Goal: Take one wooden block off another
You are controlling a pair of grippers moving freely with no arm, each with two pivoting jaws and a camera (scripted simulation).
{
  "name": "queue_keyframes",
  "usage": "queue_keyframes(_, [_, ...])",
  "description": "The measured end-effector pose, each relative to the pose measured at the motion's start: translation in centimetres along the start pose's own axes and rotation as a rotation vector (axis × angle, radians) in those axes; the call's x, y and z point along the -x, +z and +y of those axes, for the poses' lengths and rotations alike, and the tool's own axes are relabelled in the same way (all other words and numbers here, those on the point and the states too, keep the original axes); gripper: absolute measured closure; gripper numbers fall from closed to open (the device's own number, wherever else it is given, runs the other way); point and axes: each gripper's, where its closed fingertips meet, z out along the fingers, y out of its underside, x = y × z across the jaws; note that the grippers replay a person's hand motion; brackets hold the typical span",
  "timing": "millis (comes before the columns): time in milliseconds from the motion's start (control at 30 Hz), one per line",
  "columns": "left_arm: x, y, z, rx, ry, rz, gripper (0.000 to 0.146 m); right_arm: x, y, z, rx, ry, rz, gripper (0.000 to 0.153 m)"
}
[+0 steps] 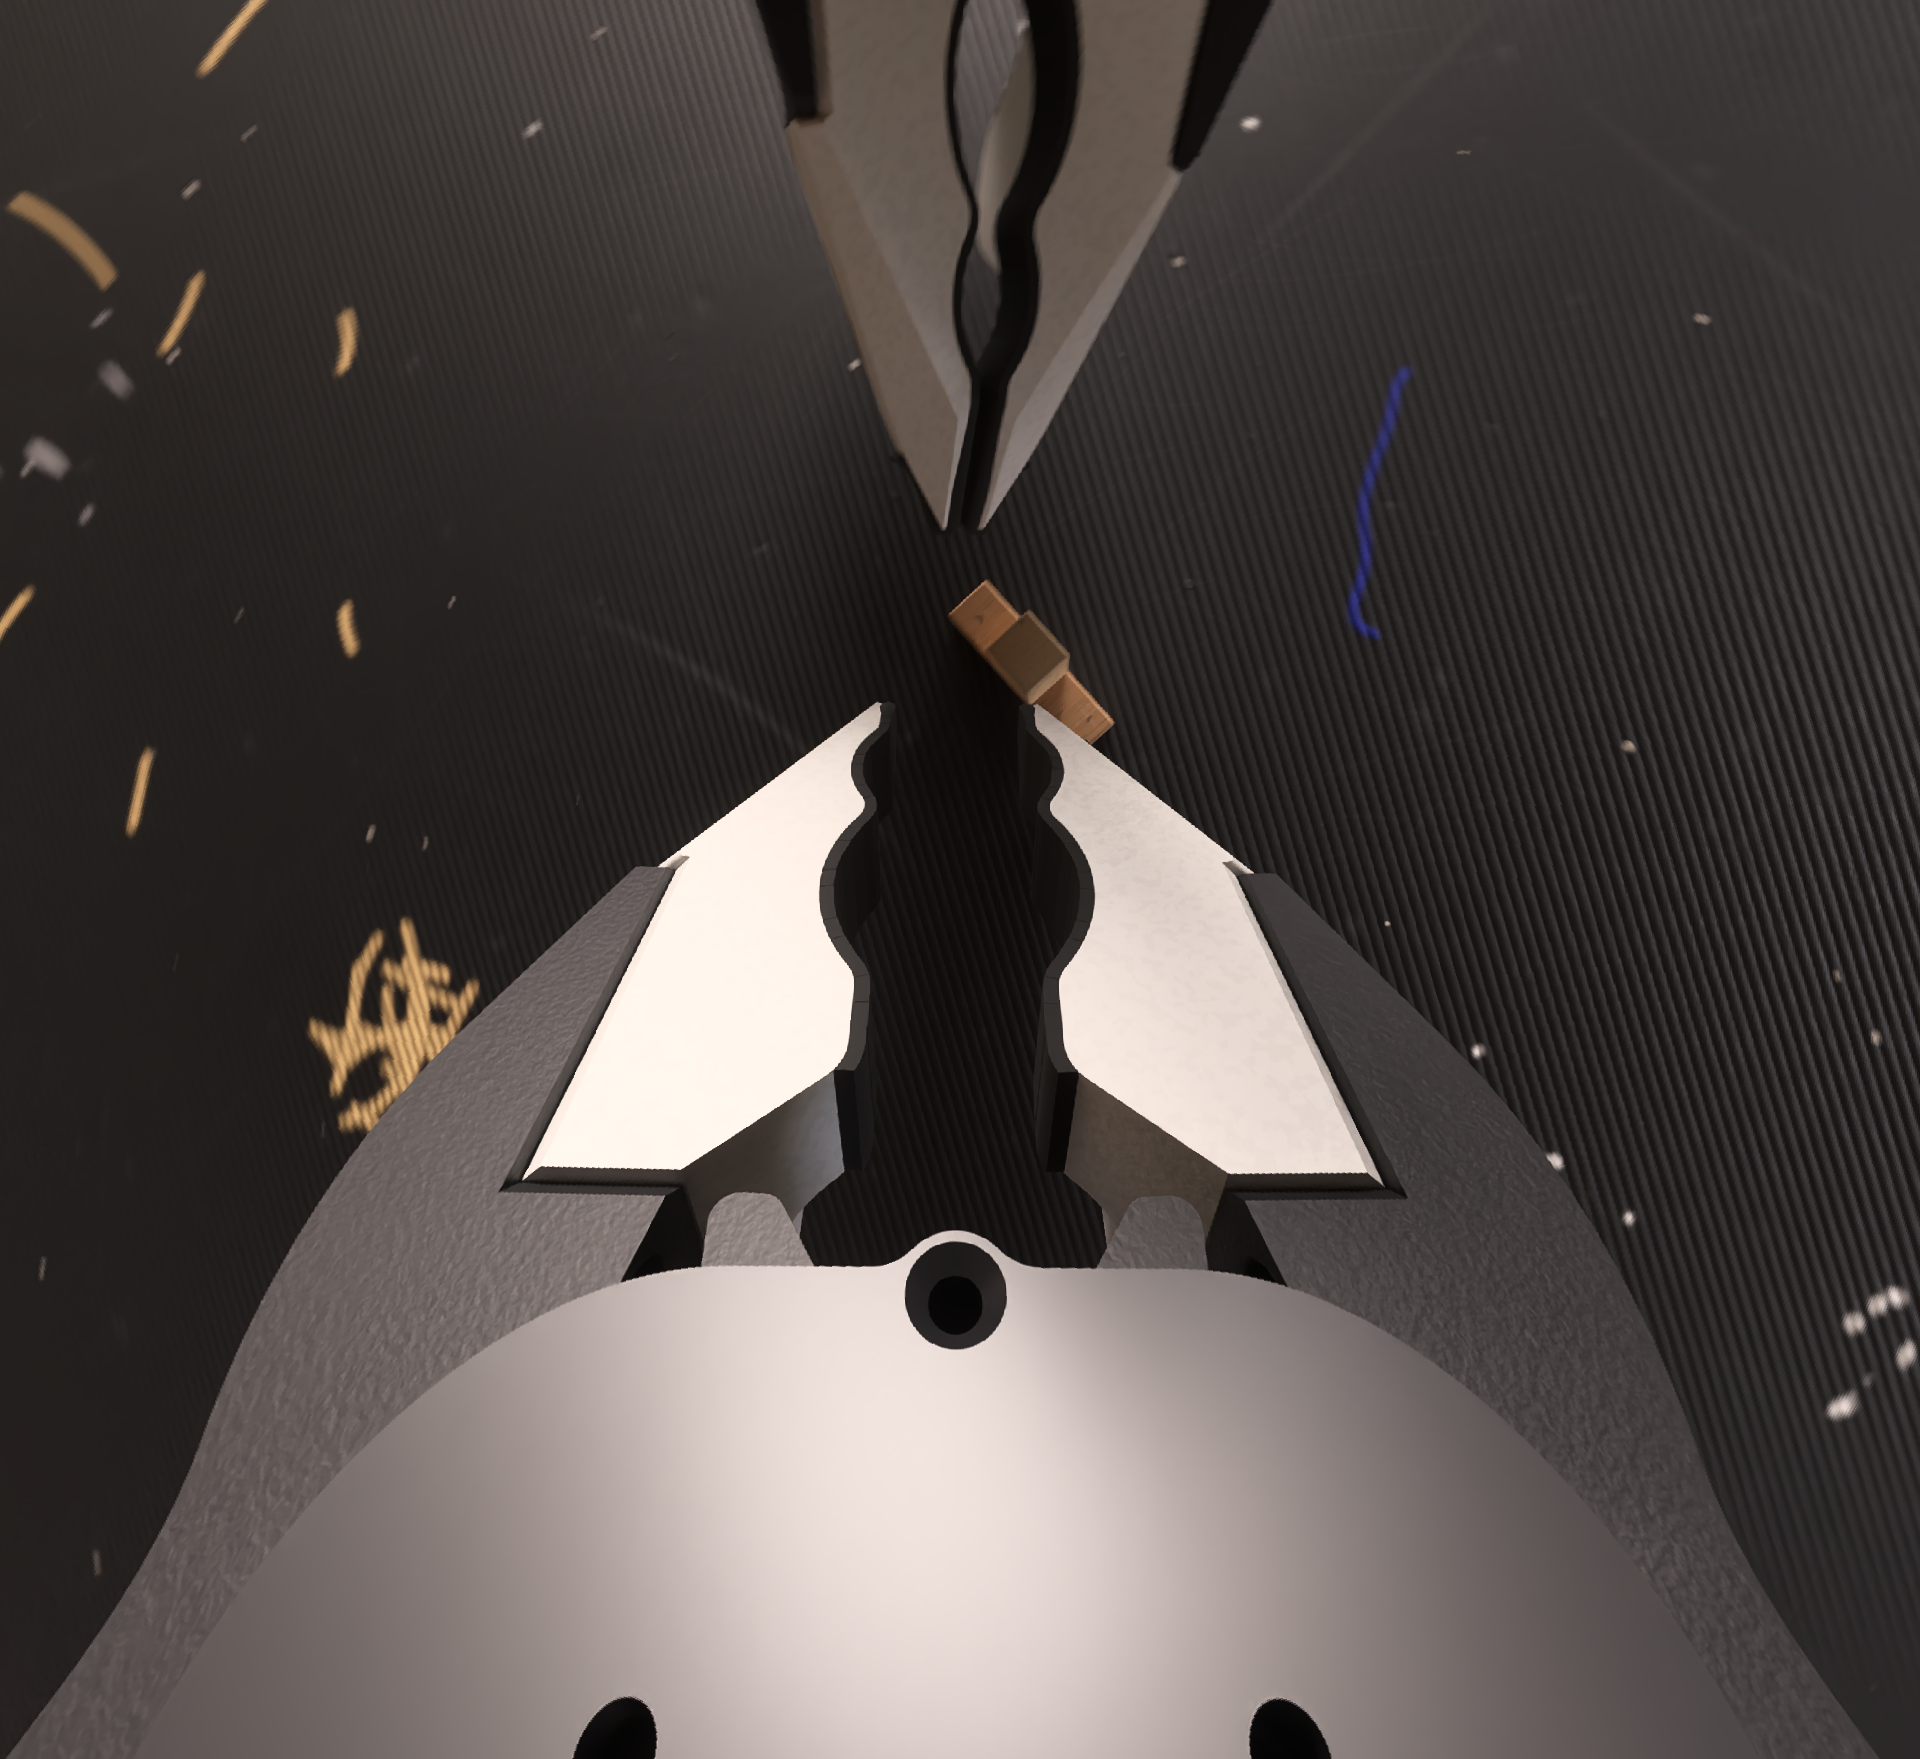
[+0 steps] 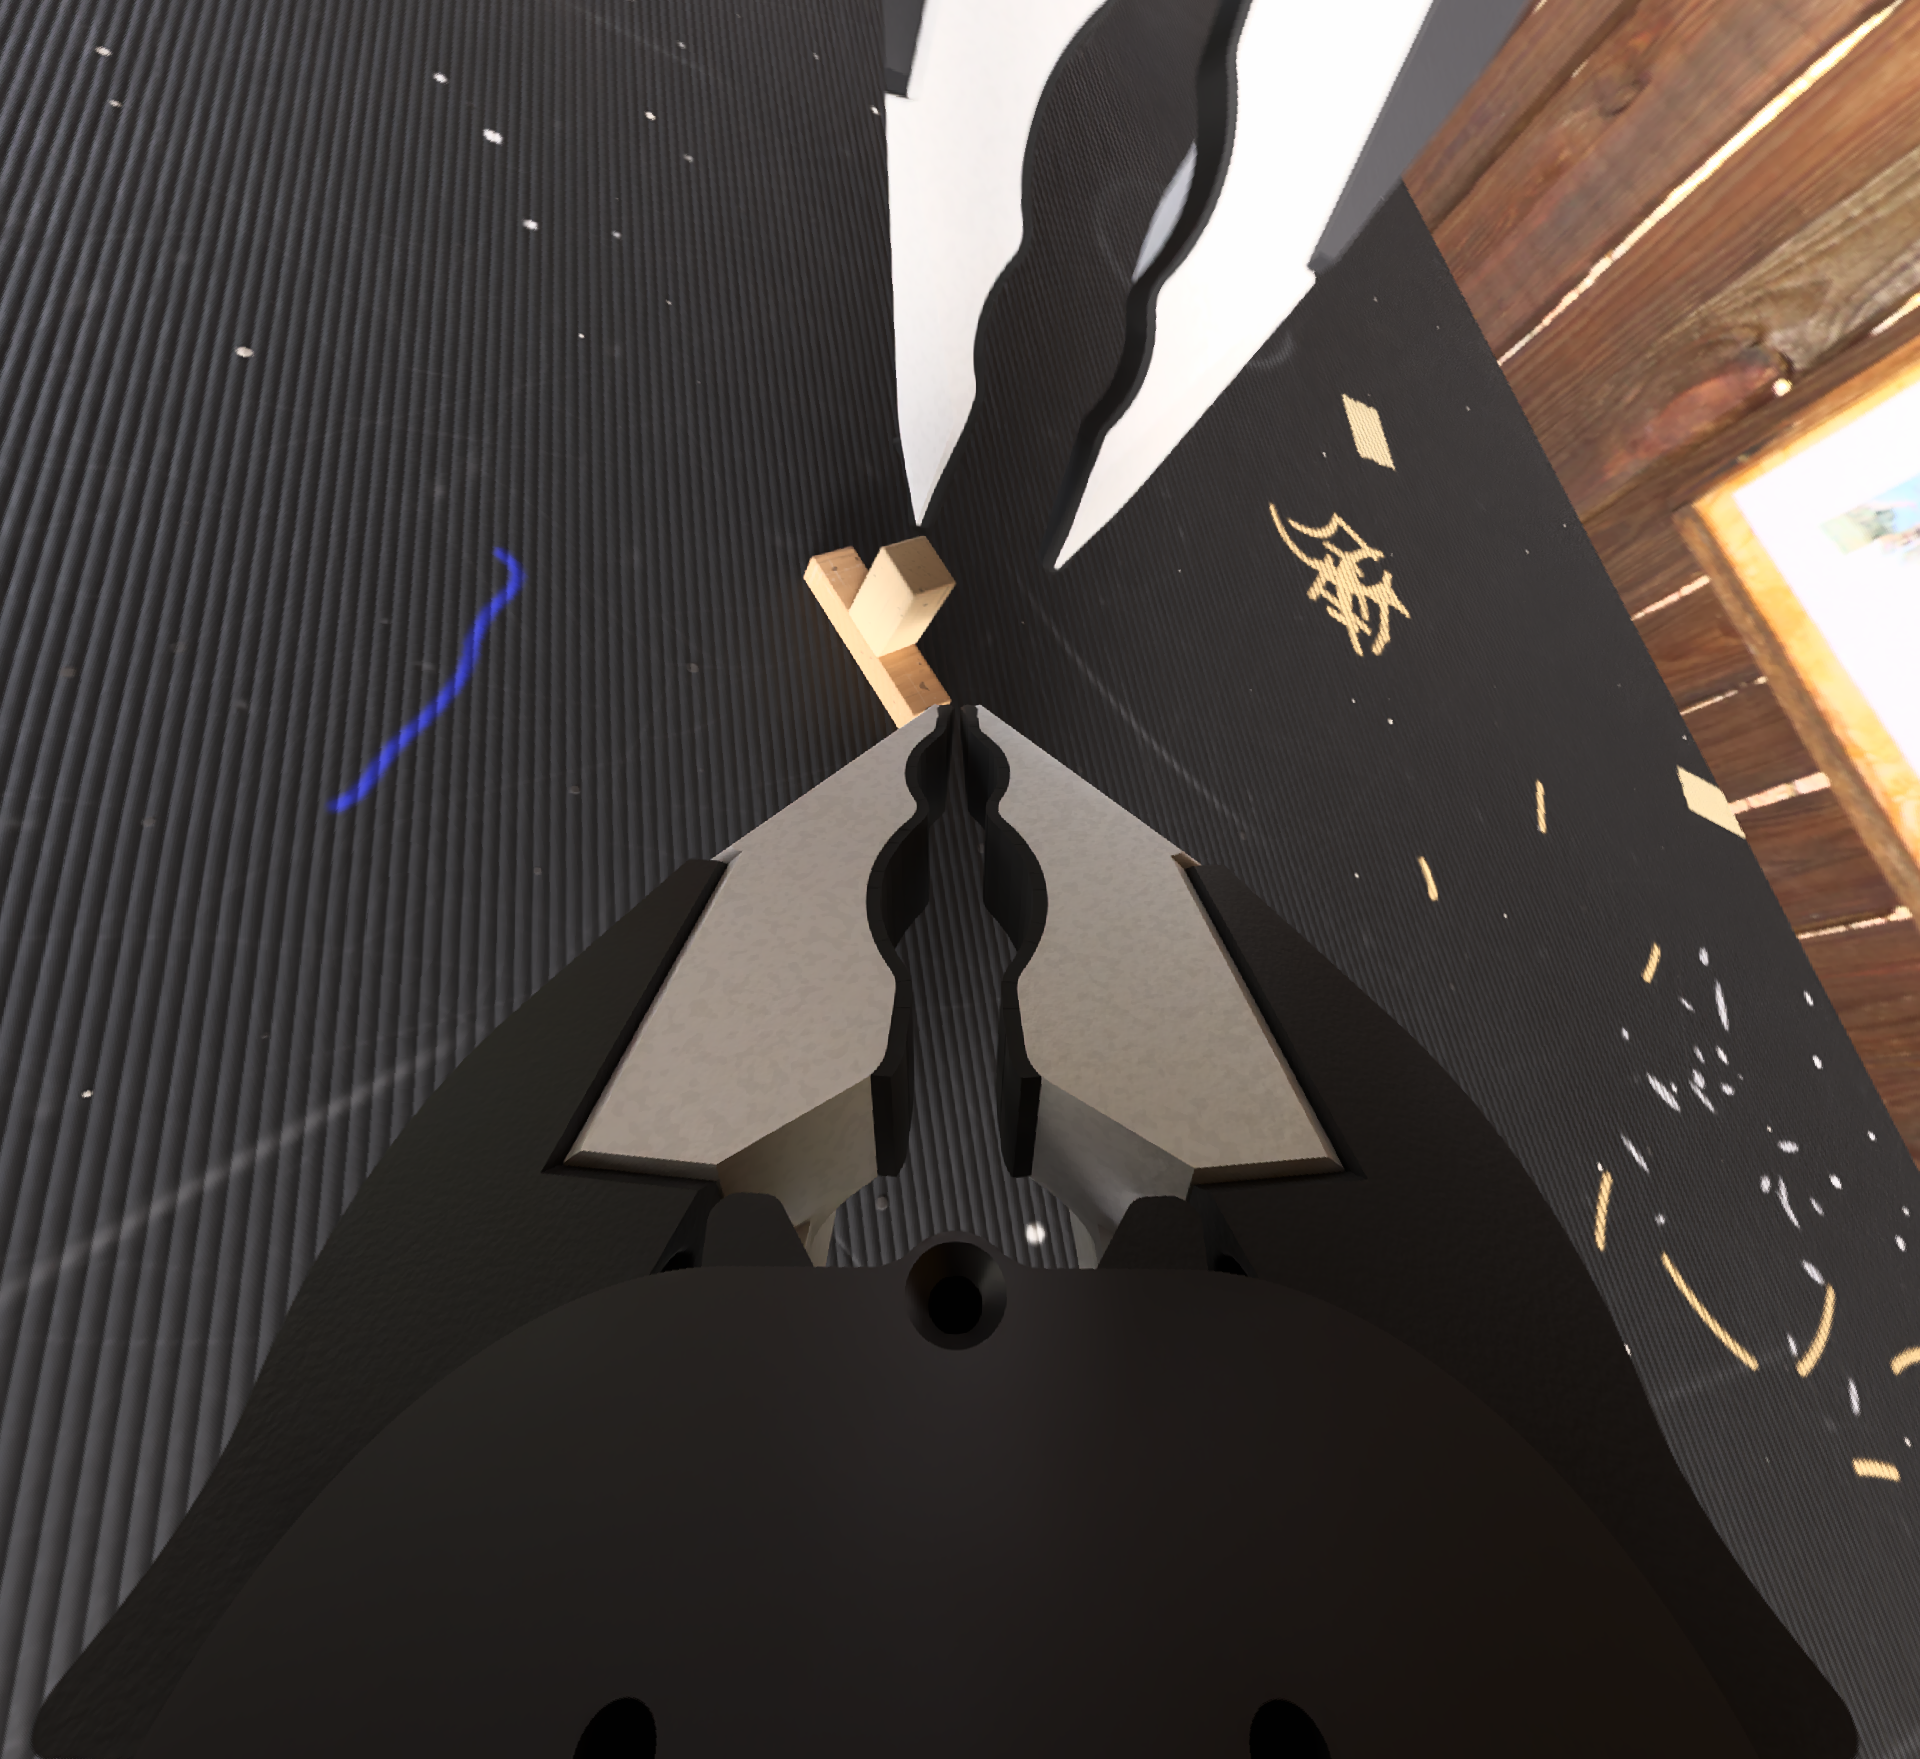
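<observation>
Left wrist view, left side: table (image 1: 416, 566) is a dark ribbed mat, flecked with tan arcs and white specks, with a tan mark (image 1: 390, 1023) near the left claw's body.

Centre: left claw (image 1: 956, 722) released, a clear gap between its two white fingertips, nothing between them. Just ahead of the tips, on the table, lies a long flat wooden block (image 1: 1081, 707) set diagonally. A small wooden block (image 1: 1029, 655) sits on top of it, across its middle. The long block's near end lies just beside the right fingertip of the left claw; contact cannot be told.

Beyond the blocks the right claw (image 1: 964, 520) points in from the top of the picture, tips clenched together, holding nothing, clear of the blocks.

Right side: blue squiggle (image 1: 1377, 504) on the table, well apart from the blocks.

Right wrist view, left side: the same blue squiggle (image 2: 436, 686) on the table (image 2: 312, 255).

Centre: right claw (image 2: 956, 717) clenched, empty, its tips just beside the near end of the long block (image 2: 899, 681). The small block (image 2: 904, 603) is stacked on it. The left claw (image 2: 987, 540) hangs open just past the blocks.

Right side: tan mark (image 2: 1340, 582), then a wooden plank floor (image 2: 1662, 151) past the table's edge.
</observation>
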Motion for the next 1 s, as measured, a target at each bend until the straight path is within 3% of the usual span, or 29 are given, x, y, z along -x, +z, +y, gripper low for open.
queue_keyframes(167, [-0.1,-0.4,0.8,-0.02,-0.205,-0.169,0.124,0.0,-0.2,-0.2,0.002,0.026,-0.081,0.138])
queue_keyframes(333, [-1.4,-0.1,1.2,-0.04,-0.359,-0.268,0.111,0.4,-0.5,-2.4,-0.002,-0.066,-0.337,0.139])
queue_keyframes(433, [-2.1,-0.7,1.5,-0.047,-0.359,-0.317,0.108,0.3,0.0,-2.7,0.094,-0.151,-0.485,0.141])
queue_keyframes(633, [-3.0,-2.6,2.6,-0.068,-0.392,-0.354,0.11,-0.2,1.0,-2.1,0.4,-0.343,-0.629,0.134])
queue_keyframes(800, [-2.8,-3.0,2.0,-0.169,-0.404,-0.304,0.115,-0.5,1.6,-1.4,0.482,-0.359,-0.632,0.134])
queue_keyframes(1000, [-2.4,-2.4,1.4,-0.247,-0.449,-0.304,0.116,-0.5,0.6,-0.4,0.325,-0.181,-0.521,0.133])
